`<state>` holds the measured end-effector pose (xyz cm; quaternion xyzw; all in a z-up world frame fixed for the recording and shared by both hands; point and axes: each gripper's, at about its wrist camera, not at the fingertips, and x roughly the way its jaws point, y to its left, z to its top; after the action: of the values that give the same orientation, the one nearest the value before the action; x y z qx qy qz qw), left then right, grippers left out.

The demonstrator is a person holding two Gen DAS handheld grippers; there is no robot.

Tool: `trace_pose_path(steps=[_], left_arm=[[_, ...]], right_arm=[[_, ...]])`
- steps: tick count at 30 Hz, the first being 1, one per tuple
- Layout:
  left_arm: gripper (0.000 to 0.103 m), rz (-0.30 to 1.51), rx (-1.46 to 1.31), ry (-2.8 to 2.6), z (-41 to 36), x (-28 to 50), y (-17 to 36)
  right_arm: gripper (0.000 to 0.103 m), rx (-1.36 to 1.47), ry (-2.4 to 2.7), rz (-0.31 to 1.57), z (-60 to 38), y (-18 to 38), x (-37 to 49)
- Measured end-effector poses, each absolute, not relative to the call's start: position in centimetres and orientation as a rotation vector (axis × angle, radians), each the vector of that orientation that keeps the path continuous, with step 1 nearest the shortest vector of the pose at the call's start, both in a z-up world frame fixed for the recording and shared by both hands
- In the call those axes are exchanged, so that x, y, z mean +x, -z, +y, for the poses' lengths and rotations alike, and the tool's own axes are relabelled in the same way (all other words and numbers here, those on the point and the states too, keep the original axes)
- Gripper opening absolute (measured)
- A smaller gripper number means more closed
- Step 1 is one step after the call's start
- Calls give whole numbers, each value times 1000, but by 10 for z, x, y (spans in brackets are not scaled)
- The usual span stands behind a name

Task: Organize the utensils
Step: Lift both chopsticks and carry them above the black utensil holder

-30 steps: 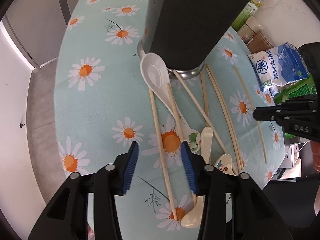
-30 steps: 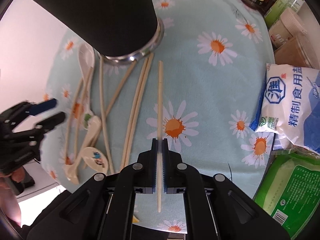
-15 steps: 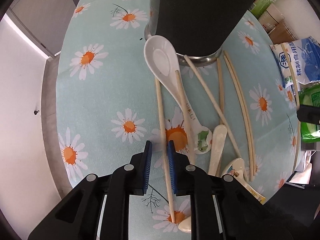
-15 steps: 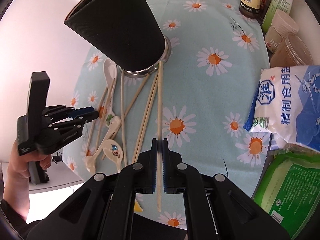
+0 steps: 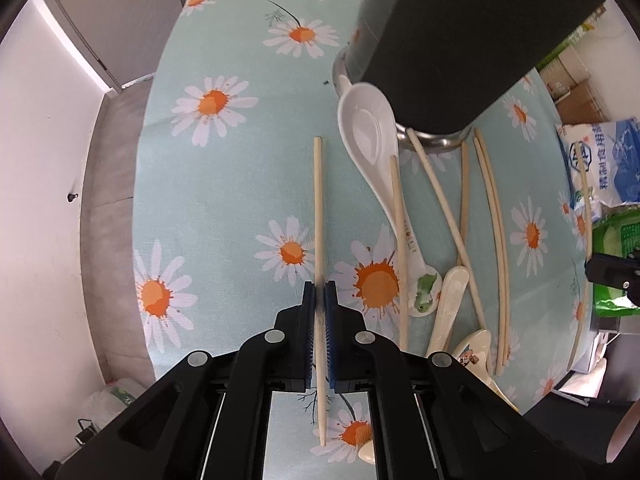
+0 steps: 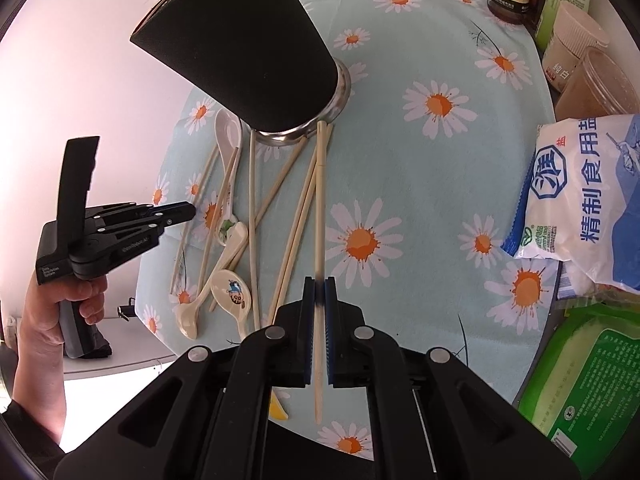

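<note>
Round table under a mint-green daisy-print cloth (image 5: 224, 184), with a tall black cone-shaped utensil holder on a steel base (image 6: 248, 44) at the far middle. Salt bag (image 6: 588, 200) and green packets sit off to the right, clear of the work area.

Loose utensils are fanned out in front of the holder: pale wooden chopsticks (image 5: 492, 216), a white ceramic soup spoon (image 5: 368, 128) lying against the holder's base, and two smaller cream spoons with cartoon prints (image 6: 232, 292) nearer the table edge.

Left gripper (image 5: 319, 300): a second ago its jaws stood wide over one chopstick lying on the cloth; they have just been closing and are now pinched on that pale wooden chopstick (image 5: 318, 216), which runs straight out ahead between the blue pads. Whether its far tip has left the cloth is hard to say from this angle.

Right gripper (image 6: 319, 296): clamped throughout on a second chopstick (image 6: 319, 200). It sits higher over the table than a second ago, the stick's far end pointing at the holder's base.

Net: both hands now carry one chopstick each. Likely next step is tipping them upright into the holder's mouth. Most of the pile is untouched, so the task is early.
</note>
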<state>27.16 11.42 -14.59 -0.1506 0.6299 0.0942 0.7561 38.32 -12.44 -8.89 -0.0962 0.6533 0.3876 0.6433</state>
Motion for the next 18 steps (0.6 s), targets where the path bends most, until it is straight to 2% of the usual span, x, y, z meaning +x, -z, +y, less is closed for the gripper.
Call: trace_pose_path(steps=[9, 18], left_arm=[[4, 1215, -386, -197, 140, 250, 105], [4, 984, -420, -103, 151, 247, 34]], right_arm=[[6, -225, -920, 1411, -103, 60, 372], [6, -147, -1008, 1276, -75, 9, 360]])
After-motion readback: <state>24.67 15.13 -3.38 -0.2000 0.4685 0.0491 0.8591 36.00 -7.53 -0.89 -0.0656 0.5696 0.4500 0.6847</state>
